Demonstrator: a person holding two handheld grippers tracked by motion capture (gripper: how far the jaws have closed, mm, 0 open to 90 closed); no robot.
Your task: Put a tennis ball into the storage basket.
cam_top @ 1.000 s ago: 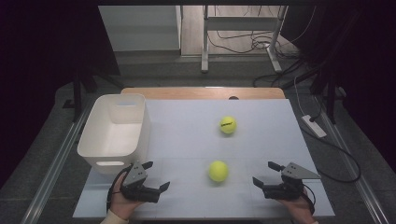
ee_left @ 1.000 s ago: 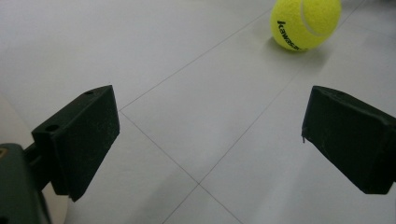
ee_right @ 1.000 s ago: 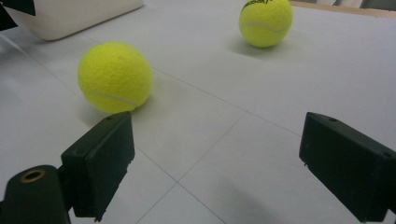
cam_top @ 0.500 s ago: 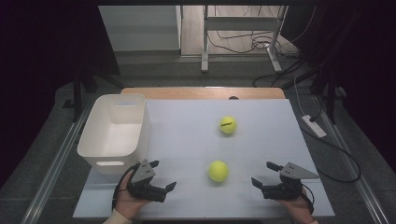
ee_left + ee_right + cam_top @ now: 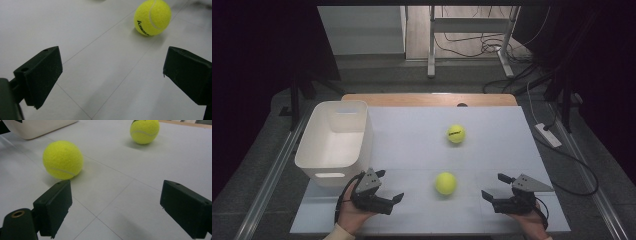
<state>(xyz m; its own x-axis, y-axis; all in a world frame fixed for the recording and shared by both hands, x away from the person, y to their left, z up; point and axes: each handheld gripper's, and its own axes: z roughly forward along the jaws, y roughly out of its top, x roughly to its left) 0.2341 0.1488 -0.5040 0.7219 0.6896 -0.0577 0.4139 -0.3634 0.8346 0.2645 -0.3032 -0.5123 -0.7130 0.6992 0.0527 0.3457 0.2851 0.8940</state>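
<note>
Both tools, left (image 5: 391,188) and right (image 5: 495,187), gape empty; near tennis ball (image 5: 445,183) looks light, springy, roll-prone: grip across its middle.

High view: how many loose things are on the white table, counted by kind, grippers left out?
Yellow felt tennis balls: 2, a near one between the two open grippers and a far one with black lettering.
White plastic bins: 1, the rectangular bin at the table's left edge.
Total: 3
</note>
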